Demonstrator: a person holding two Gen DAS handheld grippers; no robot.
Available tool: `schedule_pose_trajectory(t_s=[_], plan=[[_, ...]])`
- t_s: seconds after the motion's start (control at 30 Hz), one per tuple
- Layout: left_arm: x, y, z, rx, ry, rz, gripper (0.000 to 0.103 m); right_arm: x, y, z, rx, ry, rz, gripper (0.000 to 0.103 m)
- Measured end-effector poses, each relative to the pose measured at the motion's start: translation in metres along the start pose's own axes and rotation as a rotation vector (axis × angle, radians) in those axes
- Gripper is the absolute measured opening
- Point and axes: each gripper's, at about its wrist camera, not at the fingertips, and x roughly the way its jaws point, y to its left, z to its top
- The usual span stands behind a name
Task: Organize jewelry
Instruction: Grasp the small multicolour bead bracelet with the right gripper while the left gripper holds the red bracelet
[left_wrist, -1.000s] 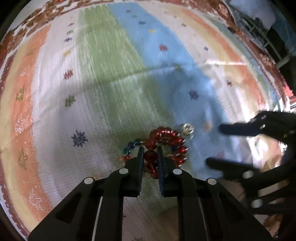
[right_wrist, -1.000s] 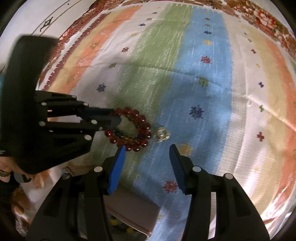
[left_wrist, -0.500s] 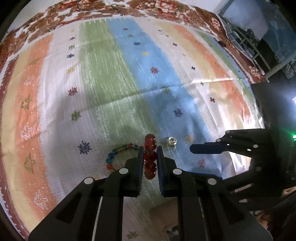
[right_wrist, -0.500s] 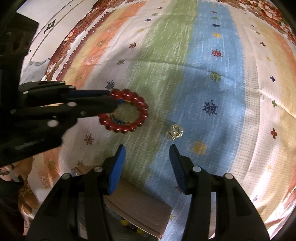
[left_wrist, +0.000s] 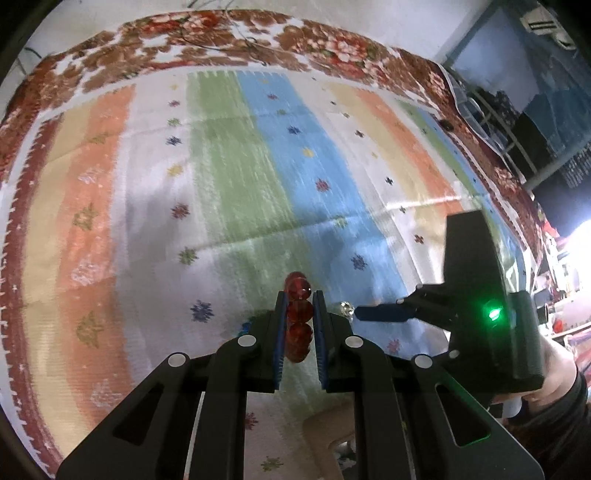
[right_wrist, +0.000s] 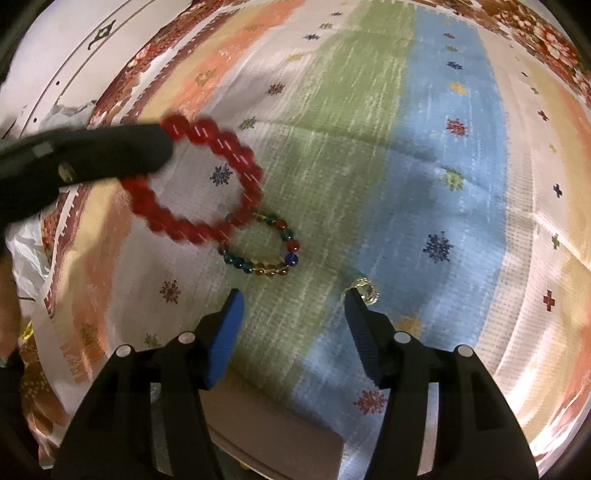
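Note:
My left gripper (left_wrist: 299, 295) is shut on a red bead bracelet (left_wrist: 298, 314) and holds it above the striped cloth. In the right wrist view the bracelet (right_wrist: 207, 184) hangs blurred from the left gripper's fingers (right_wrist: 110, 155) at the left. A multicoloured bead bracelet (right_wrist: 264, 245) lies flat on the cloth below it. A small gold ring (right_wrist: 365, 290) lies on the blue stripe, touching or just past the right finger tip. My right gripper (right_wrist: 291, 295) is open and empty, its jaws wide apart above the cloth; it shows at the right in the left wrist view (left_wrist: 373, 314).
A striped cloth (right_wrist: 443, 184) with small flower marks covers the surface, with a brown floral border (left_wrist: 258, 40) at the far edge. A tan box (right_wrist: 280, 443) sits under the right gripper near the front edge. Furniture (left_wrist: 517, 110) stands at the far right.
My left gripper has lifted the red bracelet off the cloth and away from the multicoloured bracelet, which stays on the cloth. The right gripper has stayed open and moved closer to the ring.

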Motion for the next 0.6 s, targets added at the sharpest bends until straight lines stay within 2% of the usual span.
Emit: schedule_pose_trajectory(t_s=[0.23, 0.33, 0.43, 0.5, 0.6], plan=[[-0.007, 0.009, 0.002, -0.006, -0.014, 0.014, 0.013, 0.011, 0.005, 0.012, 0.002, 0.015, 0.007, 0.057], [-0.009, 0.014, 0.002, -0.012, -0.018, 0.015, 0.013, 0.018, 0.006, 0.018, -0.008, 0.023, -0.031, 0.057], [-0.009, 0.016, 0.001, -0.009, -0.014, 0.016, 0.013, 0.024, 0.003, 0.02, 0.011, 0.034, -0.002, 0.058], [-0.009, 0.015, 0.0, -0.005, -0.013, 0.025, 0.013, 0.029, 0.002, 0.021, 0.005, 0.042, -0.039, 0.06], [-0.01, 0.015, 0.001, -0.006, -0.016, 0.024, 0.013, 0.034, 0.0, 0.024, 0.008, 0.053, -0.043, 0.06]])
